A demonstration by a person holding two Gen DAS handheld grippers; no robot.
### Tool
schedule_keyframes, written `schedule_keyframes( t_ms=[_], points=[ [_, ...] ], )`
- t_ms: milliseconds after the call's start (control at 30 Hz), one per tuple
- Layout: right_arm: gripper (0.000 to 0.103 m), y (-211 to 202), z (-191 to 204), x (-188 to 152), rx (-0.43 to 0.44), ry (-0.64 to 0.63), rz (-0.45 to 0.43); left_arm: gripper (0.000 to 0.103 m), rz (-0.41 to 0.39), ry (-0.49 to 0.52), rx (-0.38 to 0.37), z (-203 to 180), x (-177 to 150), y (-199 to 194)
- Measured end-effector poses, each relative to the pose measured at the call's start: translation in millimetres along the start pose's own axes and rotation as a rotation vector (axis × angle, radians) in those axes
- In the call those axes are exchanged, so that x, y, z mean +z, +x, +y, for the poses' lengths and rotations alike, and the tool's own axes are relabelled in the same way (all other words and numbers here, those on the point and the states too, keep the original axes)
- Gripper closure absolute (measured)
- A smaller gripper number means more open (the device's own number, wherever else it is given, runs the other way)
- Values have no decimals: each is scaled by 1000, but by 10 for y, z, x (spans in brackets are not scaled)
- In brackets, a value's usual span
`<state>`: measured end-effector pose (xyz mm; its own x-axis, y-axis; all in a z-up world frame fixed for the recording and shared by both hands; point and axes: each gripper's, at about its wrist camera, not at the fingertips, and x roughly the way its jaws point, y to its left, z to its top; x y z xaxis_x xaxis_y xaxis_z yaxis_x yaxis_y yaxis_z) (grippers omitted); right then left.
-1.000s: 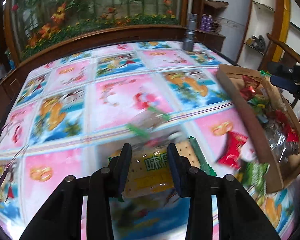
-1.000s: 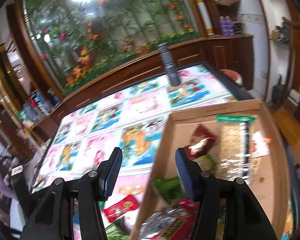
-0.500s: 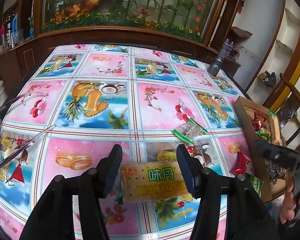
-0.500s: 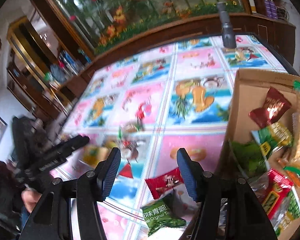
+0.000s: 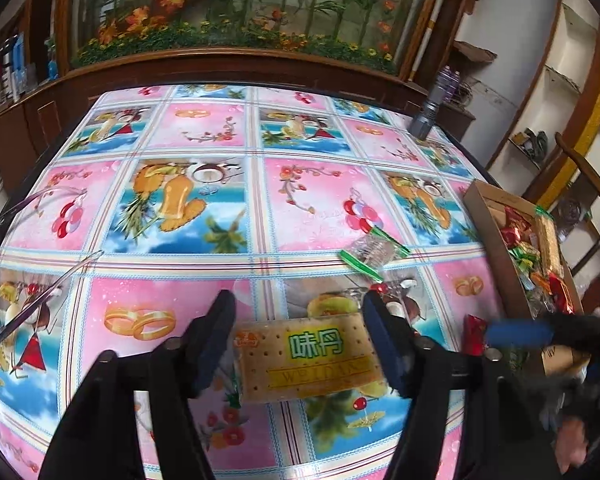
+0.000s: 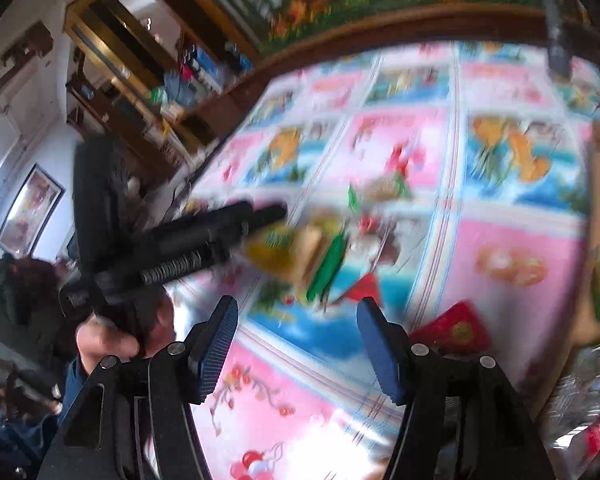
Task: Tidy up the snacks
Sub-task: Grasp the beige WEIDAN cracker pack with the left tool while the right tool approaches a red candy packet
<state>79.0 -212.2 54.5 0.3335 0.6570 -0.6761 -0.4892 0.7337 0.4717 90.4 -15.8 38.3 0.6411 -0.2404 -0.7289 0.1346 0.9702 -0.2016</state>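
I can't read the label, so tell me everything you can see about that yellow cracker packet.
The cracker packet is a flat rectangle in clear, shiny wrap showing pale, dotted biscuits, with a yellow label, green characters and a green edge. It lies flat on the patterned tablecloth, between the left gripper's opening jaws, apparently untouched.

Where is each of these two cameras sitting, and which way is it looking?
Left wrist view: sits on the left gripper, looking down across the table at a cracker pack lying between its opening jaws; the right gripper shows at right.
Right wrist view: sits on the right gripper, jaws opening on nothing, looking blurrily across the table; the left gripper and a hand show.
Shared: cracker pack, red packet, cardboard box.
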Motion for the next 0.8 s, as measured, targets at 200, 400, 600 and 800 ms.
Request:
schedule_keyframes(
  t_ms=[200,400,600,800],
  points=[
    [36,-133,-319,32,-47,113,-40,26,18,129,21,-149,-23,161],
    [36,-135,-253,37,-68,110,-45,26,68,235,12,-240,-128,181],
    [36,-133,-278,53,-75,117,-43,21,209,255,-91,-172,-314,89],
    [36,-127,-242,46,-139,103,-31,20,205,364,-27,-387,-452,139]
  ],
)
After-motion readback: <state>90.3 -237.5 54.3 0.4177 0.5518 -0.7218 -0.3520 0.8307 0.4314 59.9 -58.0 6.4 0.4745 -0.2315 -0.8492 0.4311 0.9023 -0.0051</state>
